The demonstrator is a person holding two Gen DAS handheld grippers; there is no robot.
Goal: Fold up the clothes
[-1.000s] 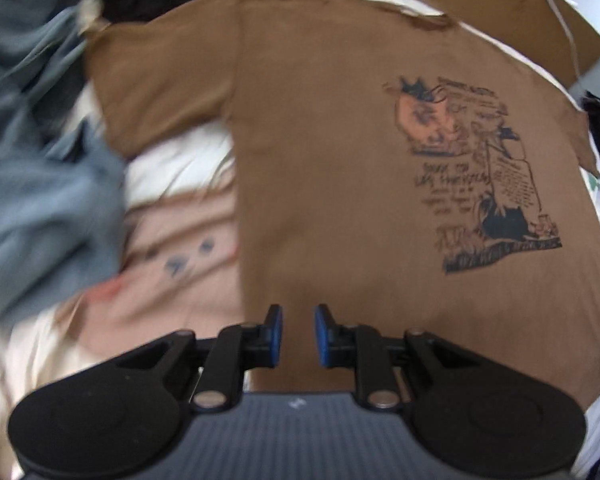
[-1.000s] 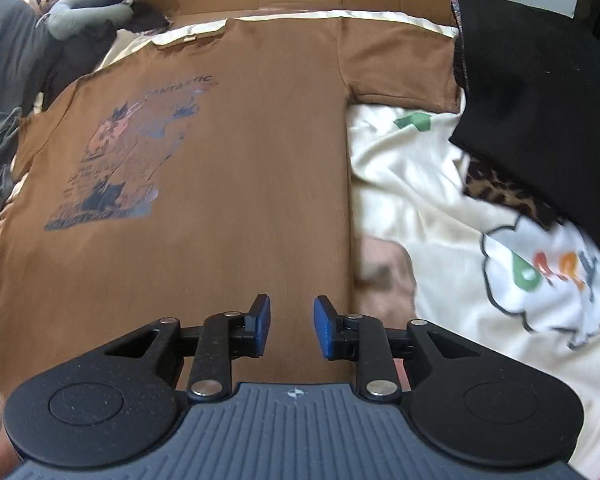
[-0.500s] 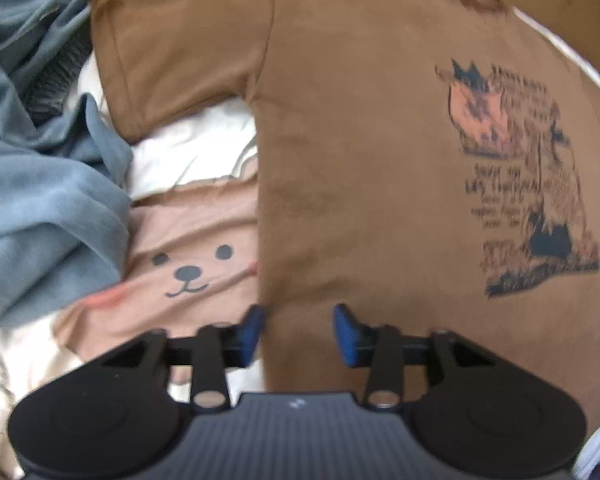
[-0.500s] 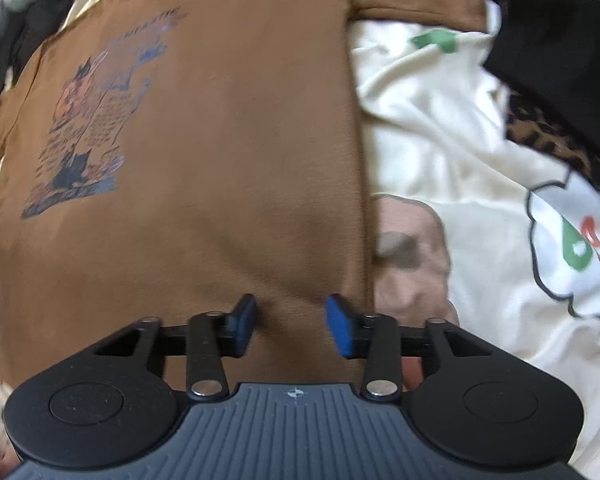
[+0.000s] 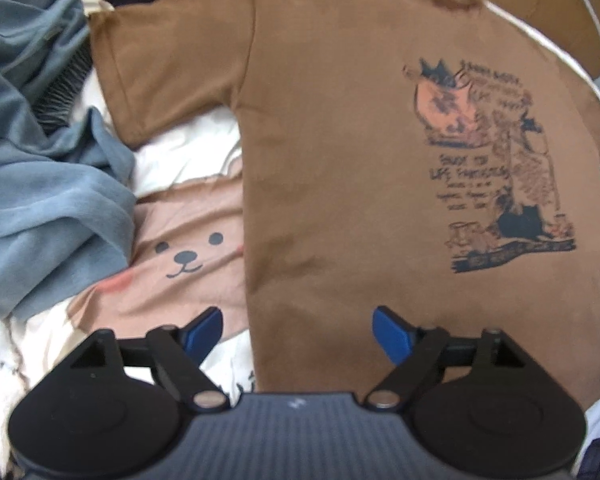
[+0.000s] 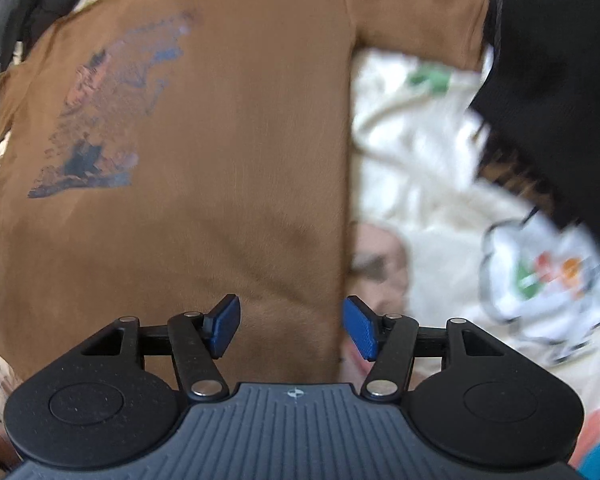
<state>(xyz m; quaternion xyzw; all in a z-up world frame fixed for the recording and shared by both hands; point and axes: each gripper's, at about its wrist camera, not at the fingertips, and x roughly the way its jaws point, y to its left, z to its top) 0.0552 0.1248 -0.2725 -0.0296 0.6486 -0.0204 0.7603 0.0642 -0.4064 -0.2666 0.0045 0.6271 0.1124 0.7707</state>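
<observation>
Now both your tongs are spread wide and hold nothing. Your left gripper (image 5: 298, 334) straddles the shirt's (image 5: 340, 184) left side edge near the hem: its left pad (image 5: 204, 330) sits over the sheet (image 5: 172, 168), its right pad (image 5: 392, 340) over brown cloth. Ahead of those tongs the shirt lies flat, print side up, with the print (image 5: 496, 168) ahead and to the right and one short sleeve (image 5: 168, 80) ahead and to the left. The bear face (image 5: 188, 256) on the sheet is just ahead of the left pad, and a blue garment (image 5: 48, 184) is heaped further left. Your right gripper (image 6: 291, 330) straddles the shirt's (image 6: 220, 140) other side edge: its left pad (image 6: 224, 326) is over brown cloth, its right pad (image 6: 360, 332) over the sheet (image 6: 420, 184). From there the print (image 6: 112, 116) lies ahead to the left, the other sleeve (image 6: 416, 12) far ahead to the right, and a black garment (image 6: 556, 92) further right. Whether either pair of pads touches the cloth, you cannot tell from these views.
</observation>
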